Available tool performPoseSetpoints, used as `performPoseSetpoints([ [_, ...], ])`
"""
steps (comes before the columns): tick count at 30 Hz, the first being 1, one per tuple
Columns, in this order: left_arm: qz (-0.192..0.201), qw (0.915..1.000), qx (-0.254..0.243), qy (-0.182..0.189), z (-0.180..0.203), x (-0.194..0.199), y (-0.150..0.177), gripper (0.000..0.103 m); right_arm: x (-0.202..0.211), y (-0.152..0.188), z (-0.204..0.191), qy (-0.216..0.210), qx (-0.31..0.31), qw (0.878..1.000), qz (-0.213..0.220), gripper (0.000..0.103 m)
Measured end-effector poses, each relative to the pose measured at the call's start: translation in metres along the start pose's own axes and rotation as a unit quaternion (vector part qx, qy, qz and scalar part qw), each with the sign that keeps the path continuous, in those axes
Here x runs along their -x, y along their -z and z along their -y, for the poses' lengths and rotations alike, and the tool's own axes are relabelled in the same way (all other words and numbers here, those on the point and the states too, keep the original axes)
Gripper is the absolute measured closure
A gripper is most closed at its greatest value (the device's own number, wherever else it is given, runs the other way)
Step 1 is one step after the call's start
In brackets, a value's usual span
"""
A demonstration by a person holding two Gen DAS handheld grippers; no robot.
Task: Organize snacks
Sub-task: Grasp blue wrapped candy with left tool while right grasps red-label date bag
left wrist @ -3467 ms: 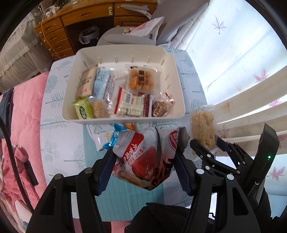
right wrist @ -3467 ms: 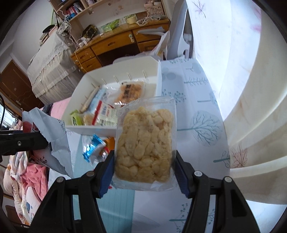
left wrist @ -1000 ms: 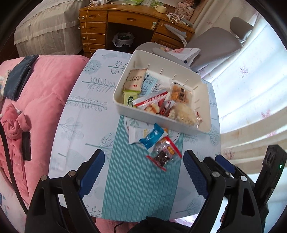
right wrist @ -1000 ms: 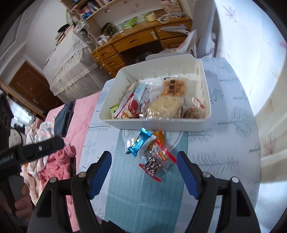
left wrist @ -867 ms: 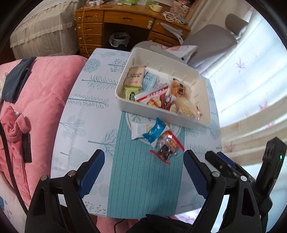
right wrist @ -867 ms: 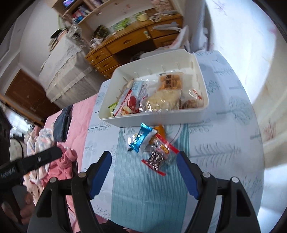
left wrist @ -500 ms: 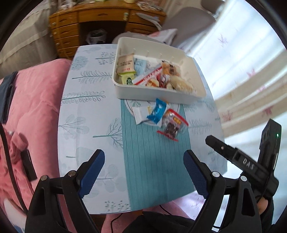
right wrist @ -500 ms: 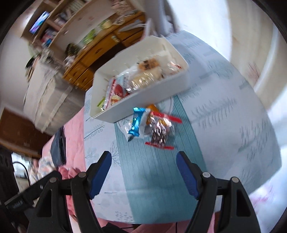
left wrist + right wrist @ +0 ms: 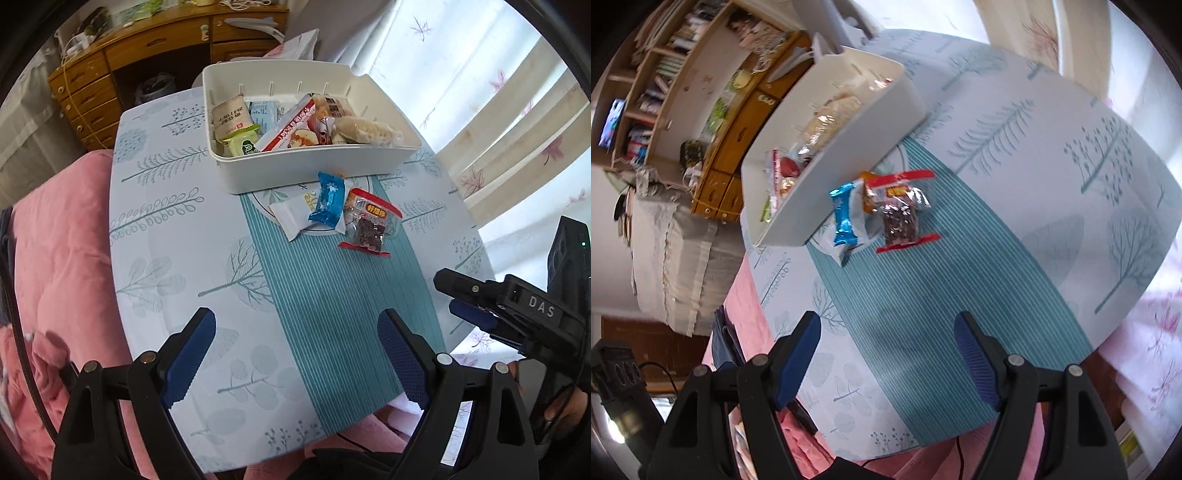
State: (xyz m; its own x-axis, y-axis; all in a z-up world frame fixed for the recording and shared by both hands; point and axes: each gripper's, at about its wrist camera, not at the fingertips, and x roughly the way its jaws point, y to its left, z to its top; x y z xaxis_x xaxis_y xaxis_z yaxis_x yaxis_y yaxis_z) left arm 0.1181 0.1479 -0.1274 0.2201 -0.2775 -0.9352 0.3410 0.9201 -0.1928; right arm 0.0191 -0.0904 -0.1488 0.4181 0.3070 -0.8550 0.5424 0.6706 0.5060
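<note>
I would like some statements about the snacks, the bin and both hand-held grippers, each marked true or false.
1. The left hand-held gripper is open and empty. True.
2. The right hand-held gripper holds a packet. False: it is open and empty.
3. A blue packet lies on the table outside the white bin. True.
4. The bin is empty. False: several snacks lie in it.
5. The red-edged packet lies inside the bin. False: it lies on the table.

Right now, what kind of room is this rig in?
Probably a bedroom or study at home: a wooden desk with drawers, a pink quilted bedspread, wall shelves of books, and a small table with a leaf-print cloth.
</note>
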Motion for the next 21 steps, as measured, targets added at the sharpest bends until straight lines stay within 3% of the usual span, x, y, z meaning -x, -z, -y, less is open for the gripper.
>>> performPoseSetpoints([
  [12, 0.018, 0.9988, -0.043, 0.011, 0.008, -0.047, -0.049, 0.014, -0.044, -0.025, 0.022, 0.006, -0.061, 0.998, -0.02, 0.028],
  [21, -0.031, 0.9985, -0.042, 0.017, 0.021, -0.116, -0.096, 0.014, -0.076, -0.045, 0.023, 0.04, -0.017, 0.999, -0.026, 0.028],
])
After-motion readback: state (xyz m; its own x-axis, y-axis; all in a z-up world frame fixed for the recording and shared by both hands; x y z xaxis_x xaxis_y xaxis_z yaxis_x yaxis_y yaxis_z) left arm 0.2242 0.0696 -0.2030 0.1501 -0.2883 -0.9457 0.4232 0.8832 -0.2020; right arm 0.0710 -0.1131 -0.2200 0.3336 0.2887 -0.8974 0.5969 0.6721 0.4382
